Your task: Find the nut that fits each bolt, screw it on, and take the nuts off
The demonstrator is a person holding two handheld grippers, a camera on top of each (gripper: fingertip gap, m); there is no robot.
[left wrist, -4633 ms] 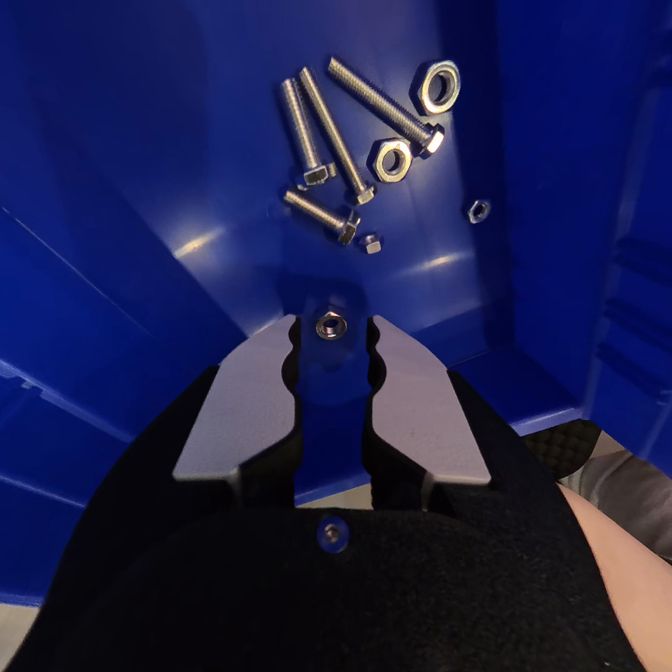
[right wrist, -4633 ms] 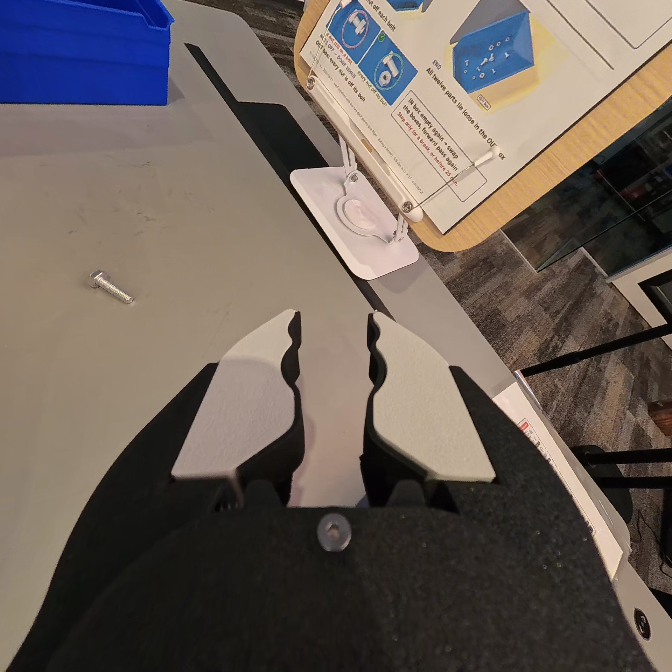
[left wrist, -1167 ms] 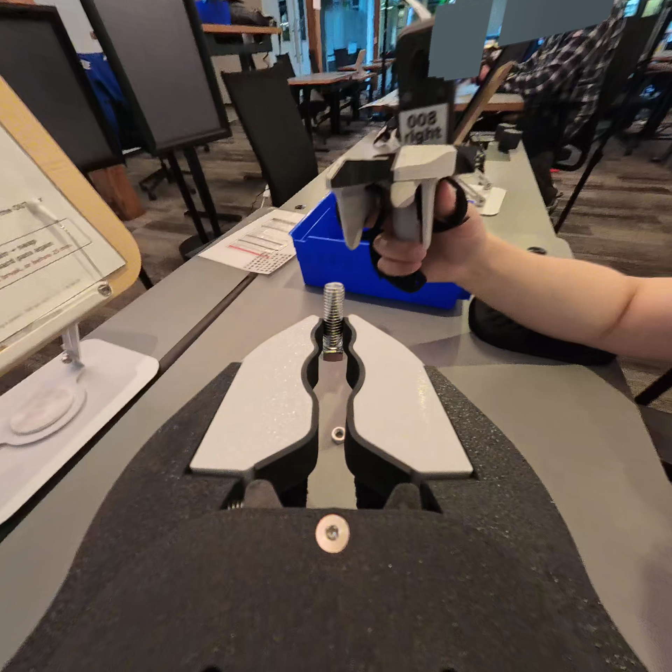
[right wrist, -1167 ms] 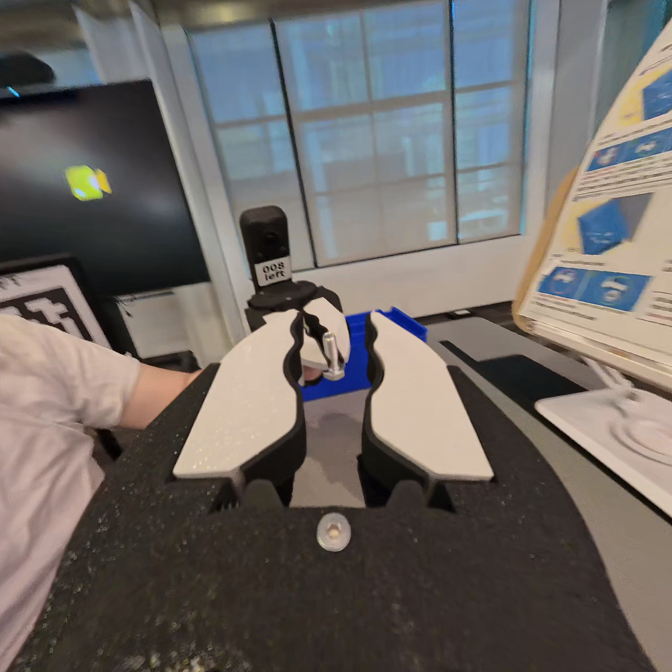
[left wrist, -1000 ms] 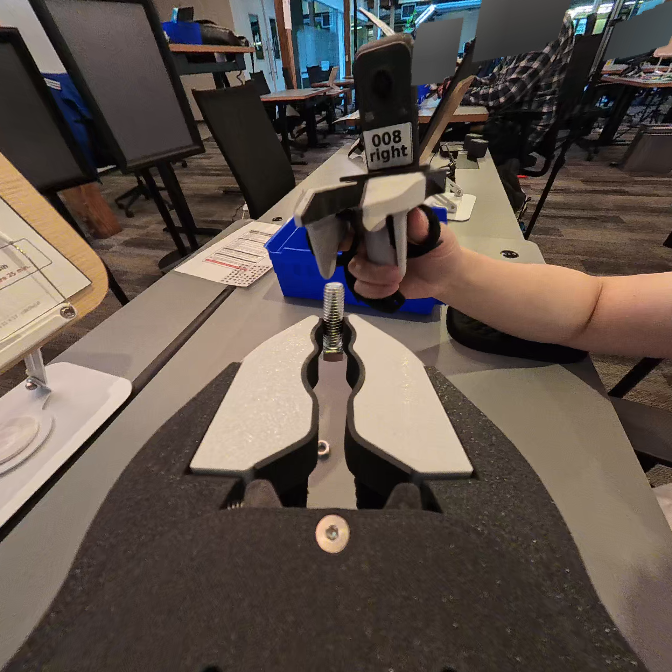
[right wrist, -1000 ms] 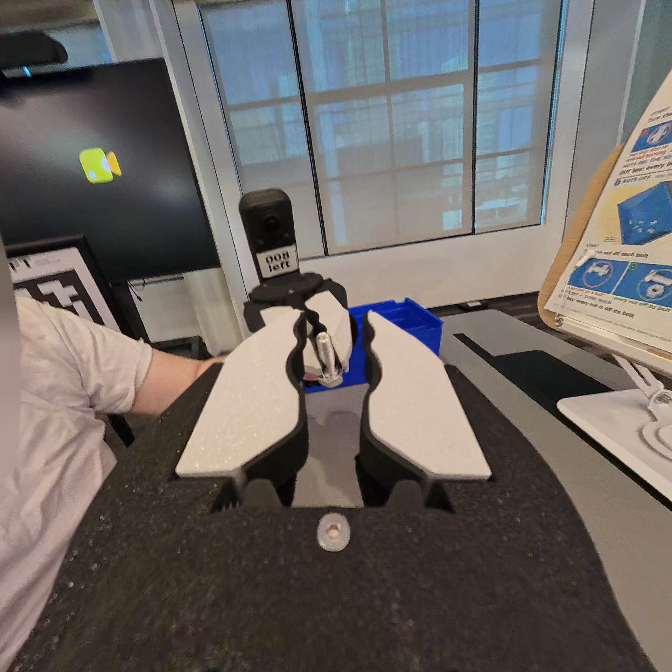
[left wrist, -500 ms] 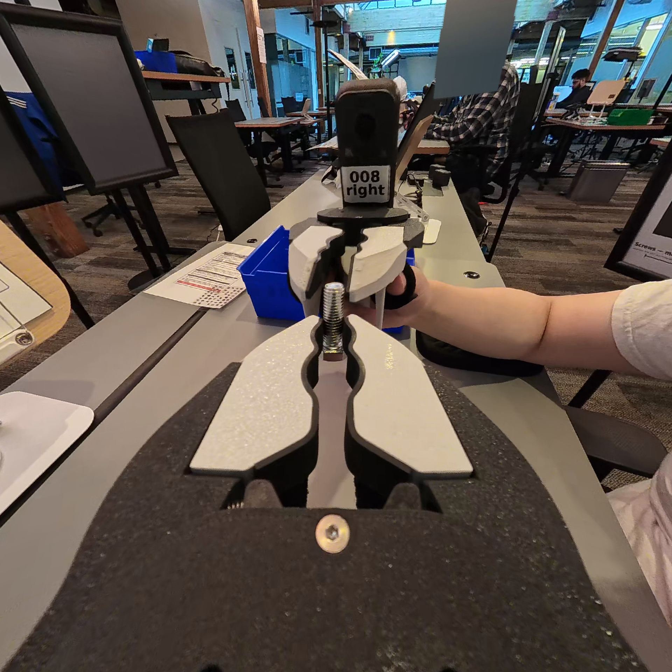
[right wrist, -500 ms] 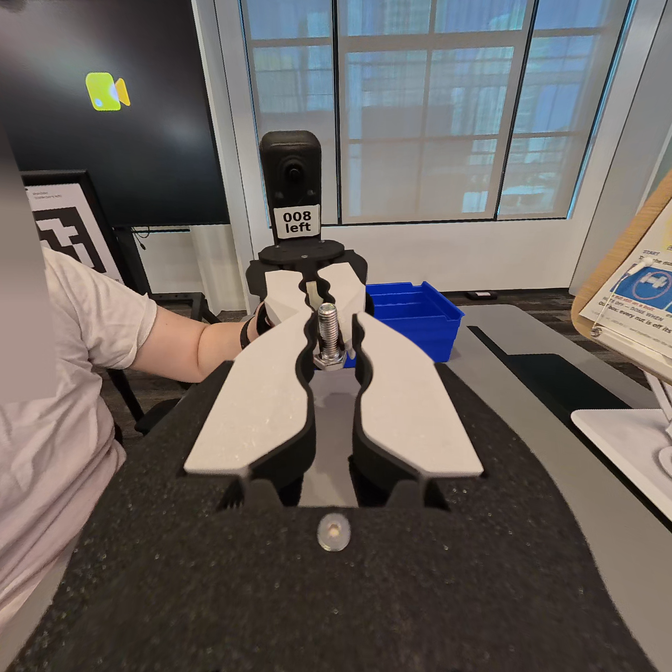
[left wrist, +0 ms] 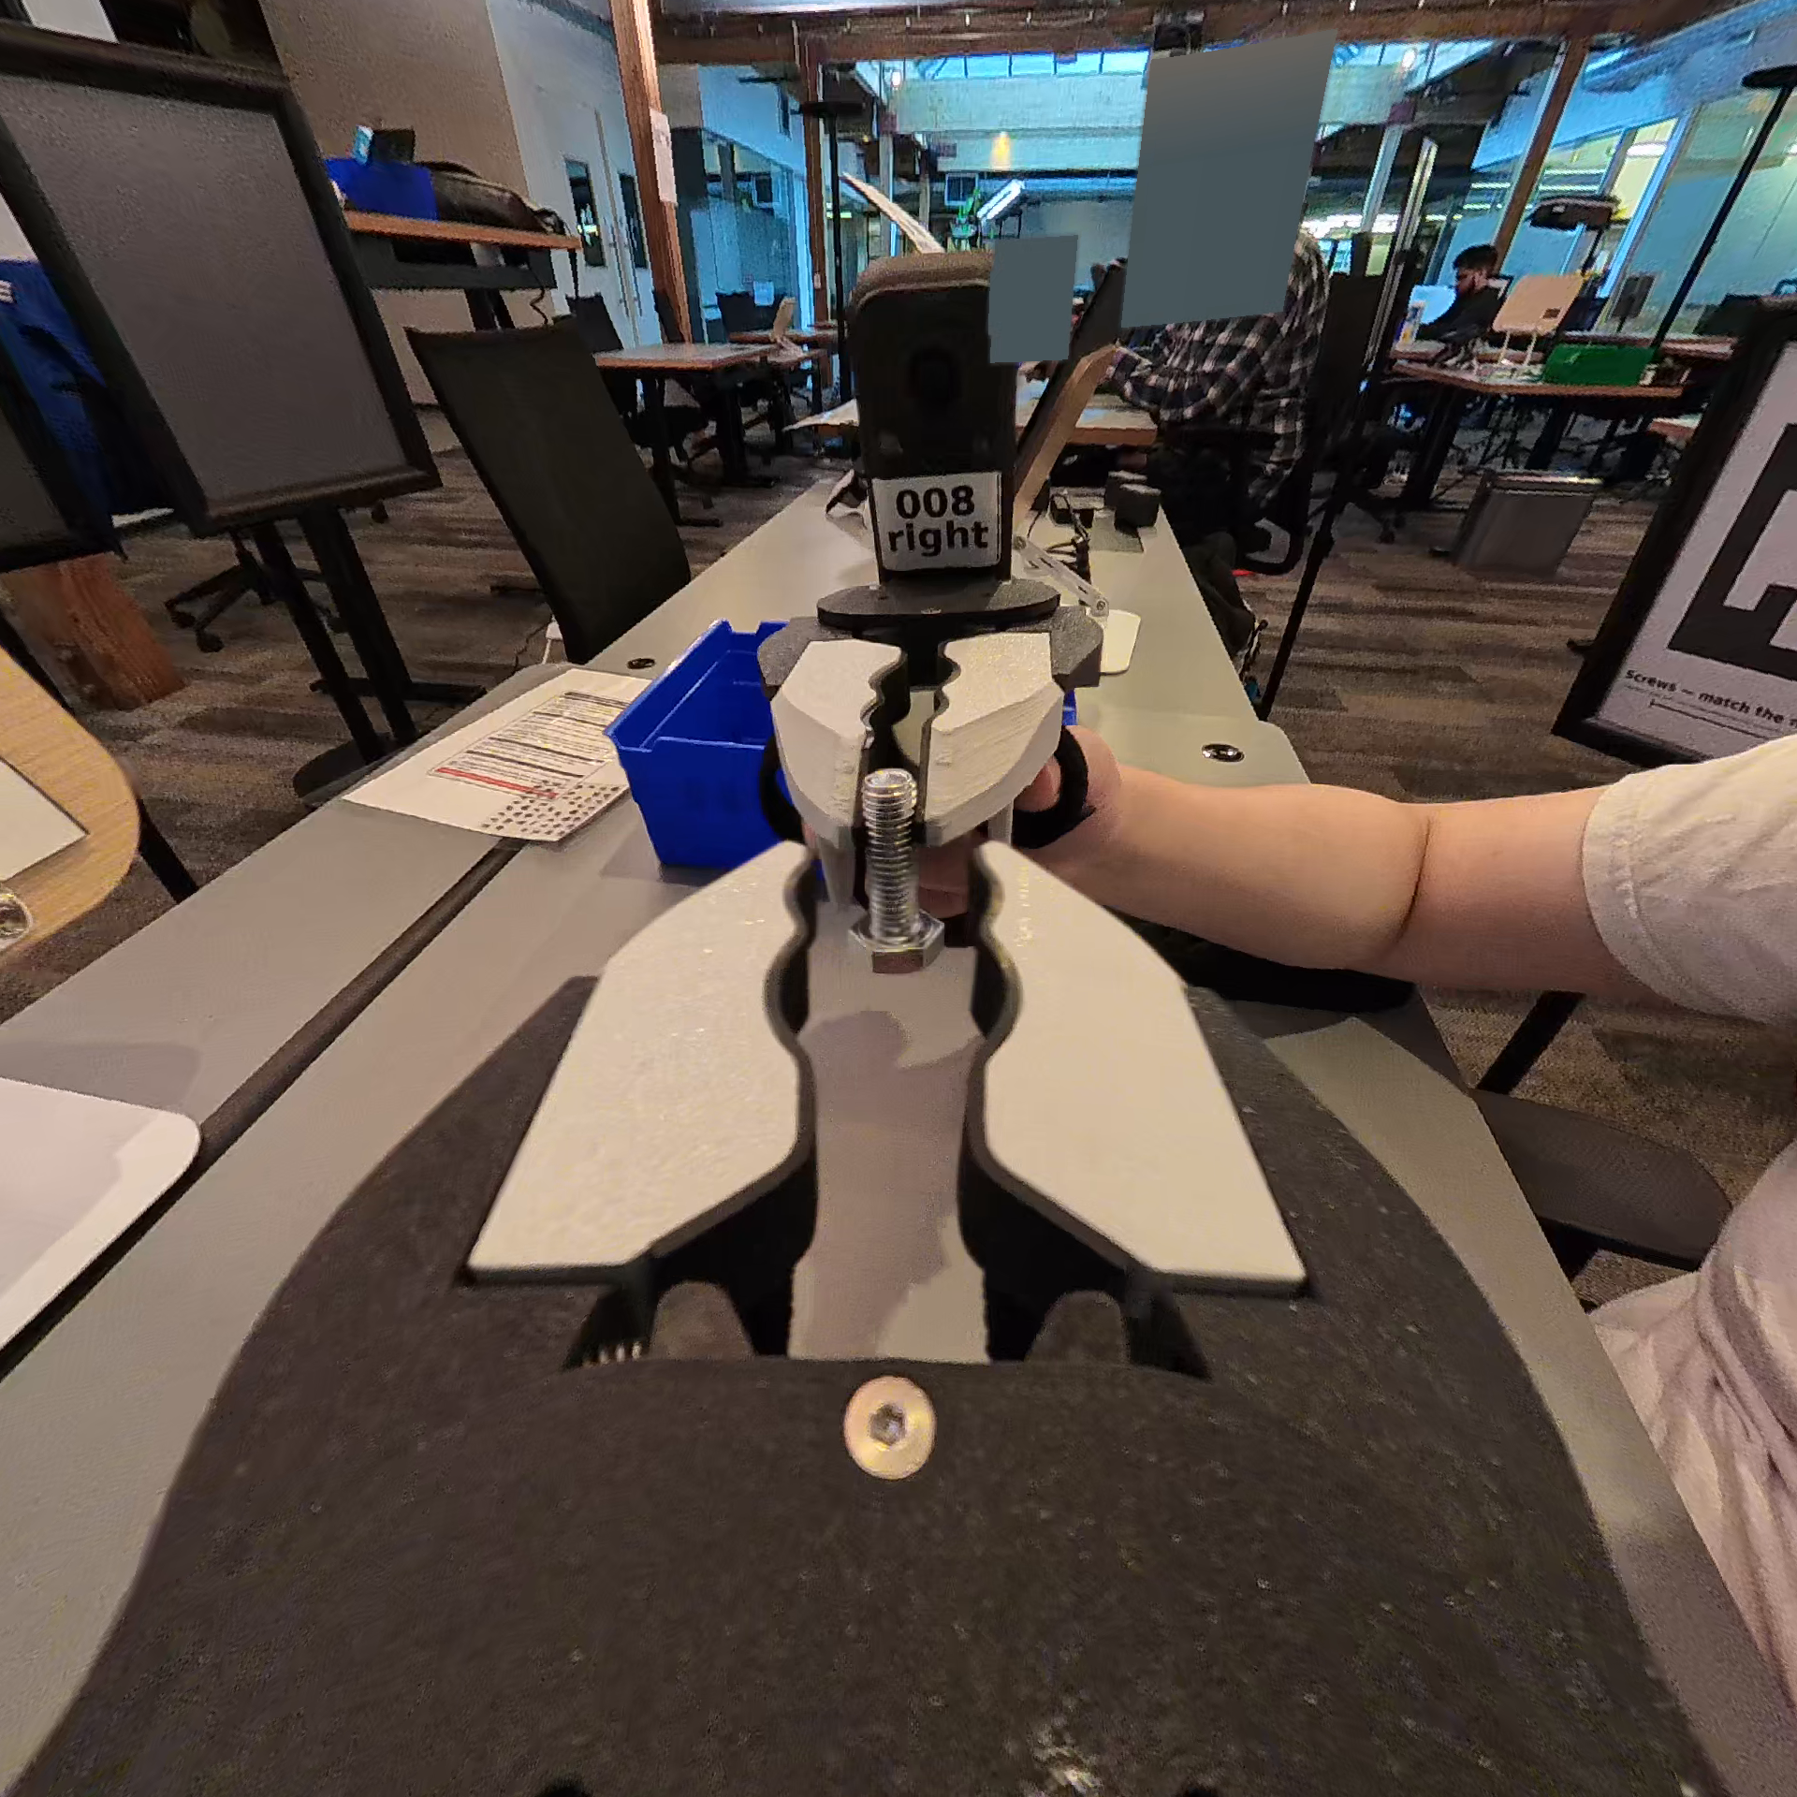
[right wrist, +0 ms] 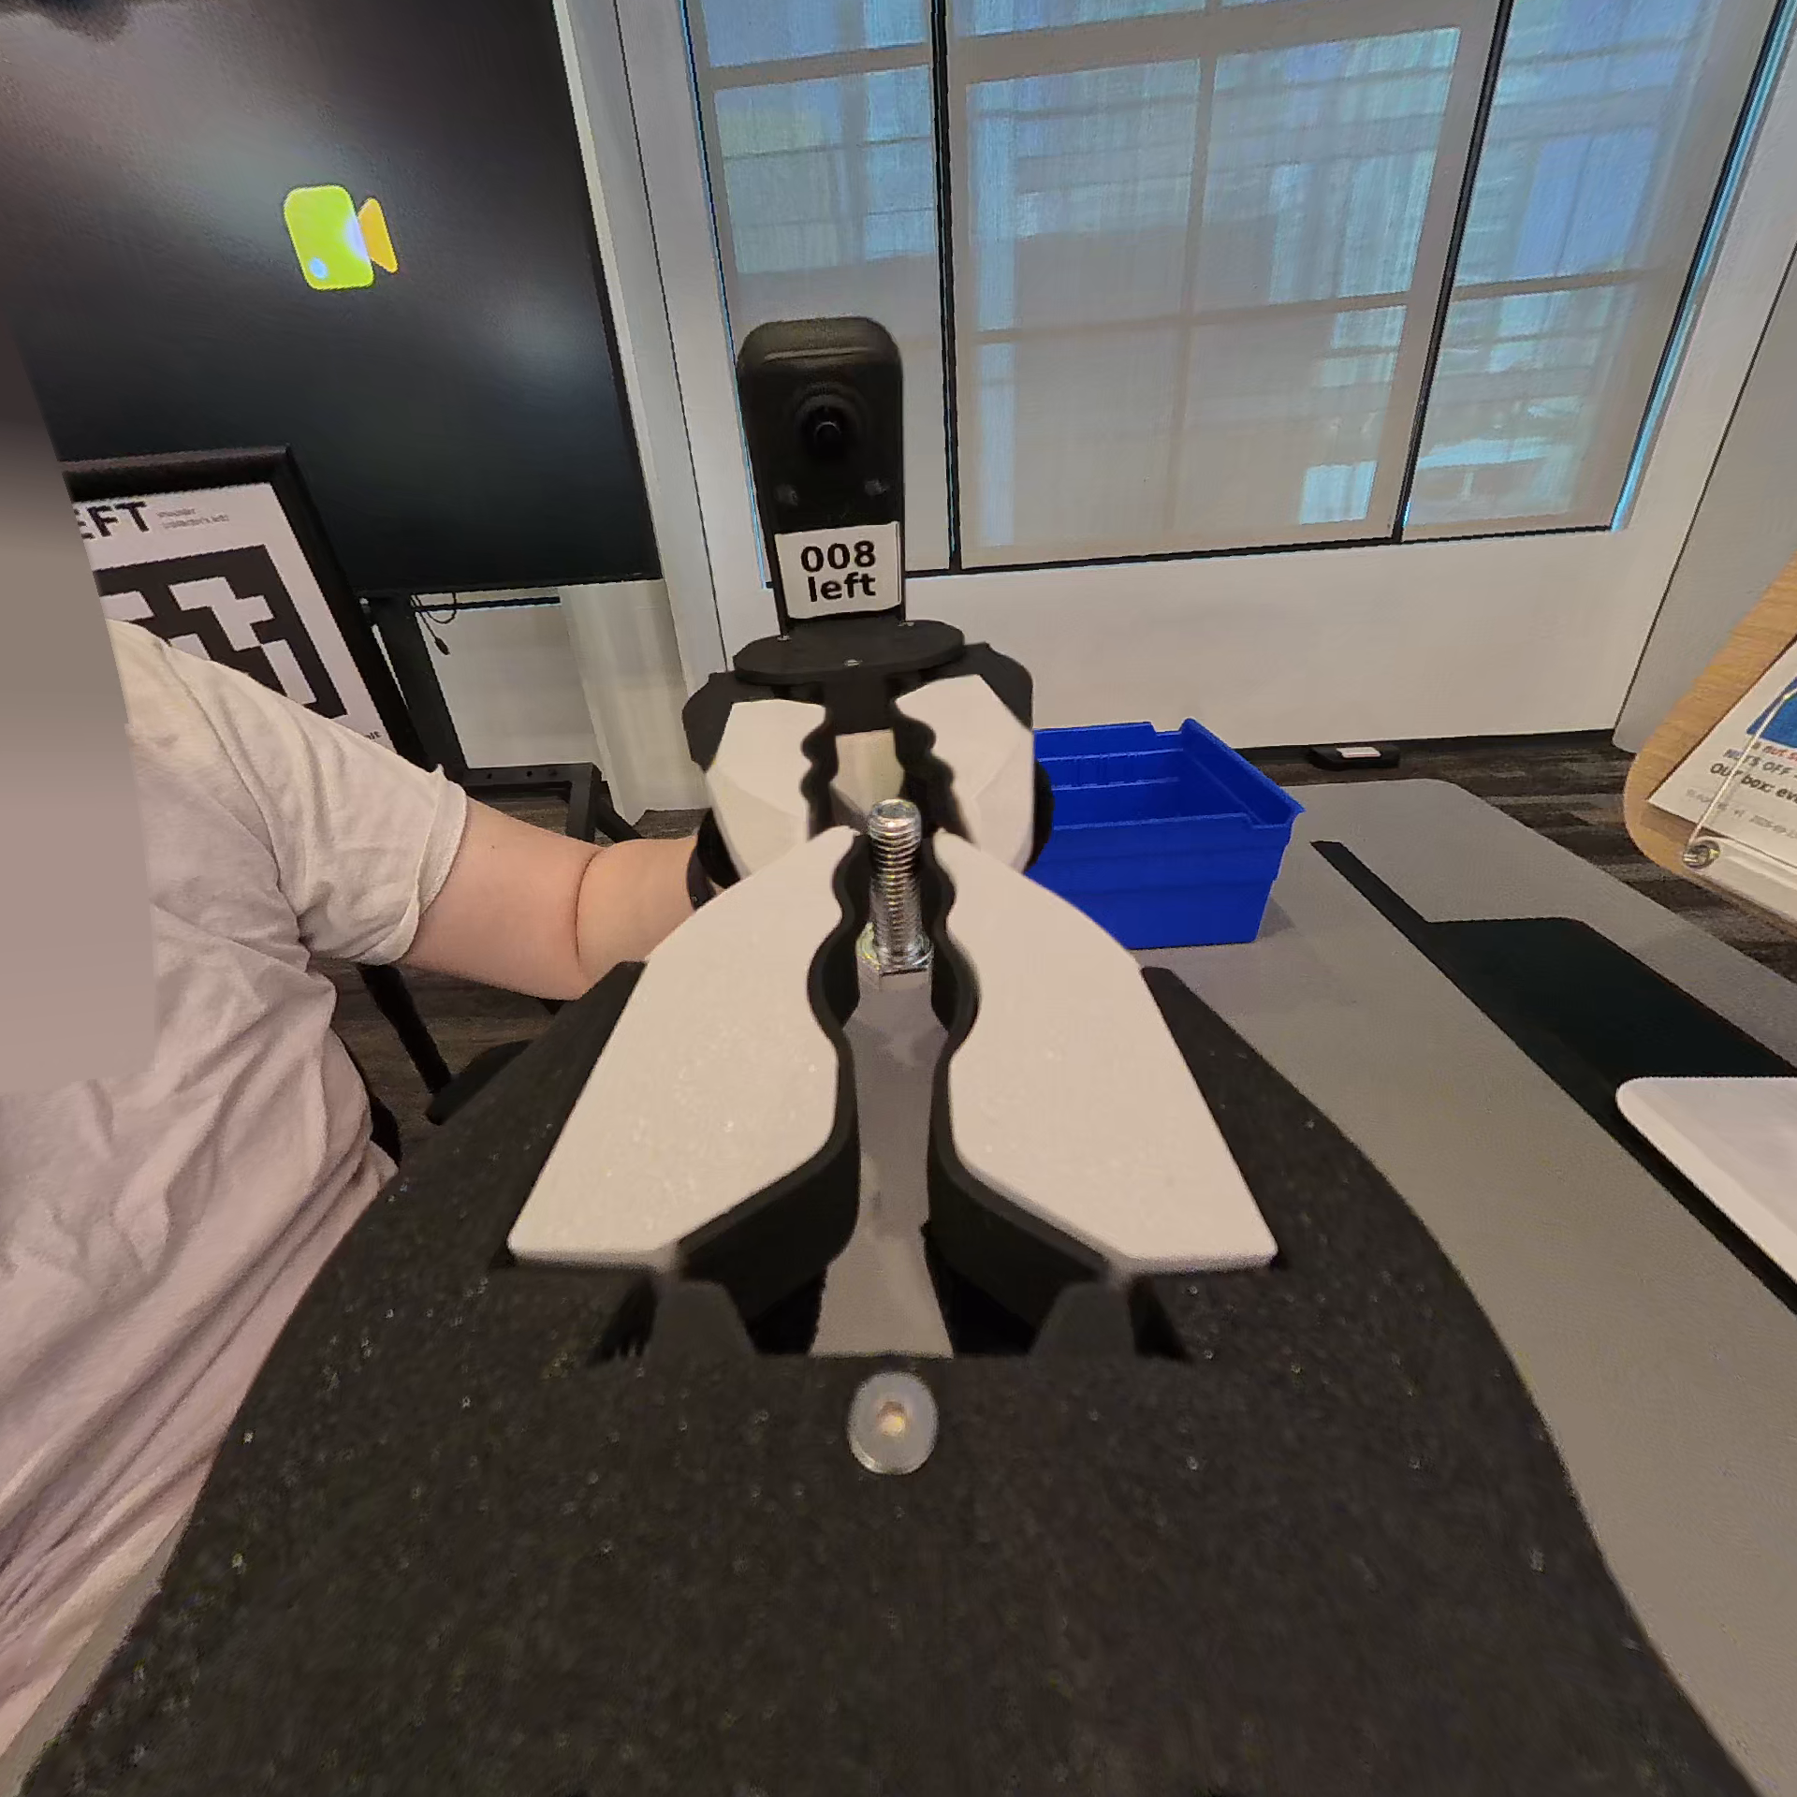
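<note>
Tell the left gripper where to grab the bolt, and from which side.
Take the hex head at the bottom, flats between the fingers, coming in level, opposite the right gripper. The bolt stands upright, head down, with the right gripper shut on its threaded shank. The open left gripper already straddles the head, whose flats should resist turning.

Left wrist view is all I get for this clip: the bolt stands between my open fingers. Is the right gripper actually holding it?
Observer: Yes. The right wrist view shows the right gripper shut on the bolt, with both fingers pressing the threaded shank.
Operator: Is anything gripping the head?
Observer: It seems not. The hex head sits in the wider notch behind the fingertips, above the grey table.
Operator: What is behind the left gripper?
Observer: A blue bin stands on the table, just beside the left gripper in that view.
</note>
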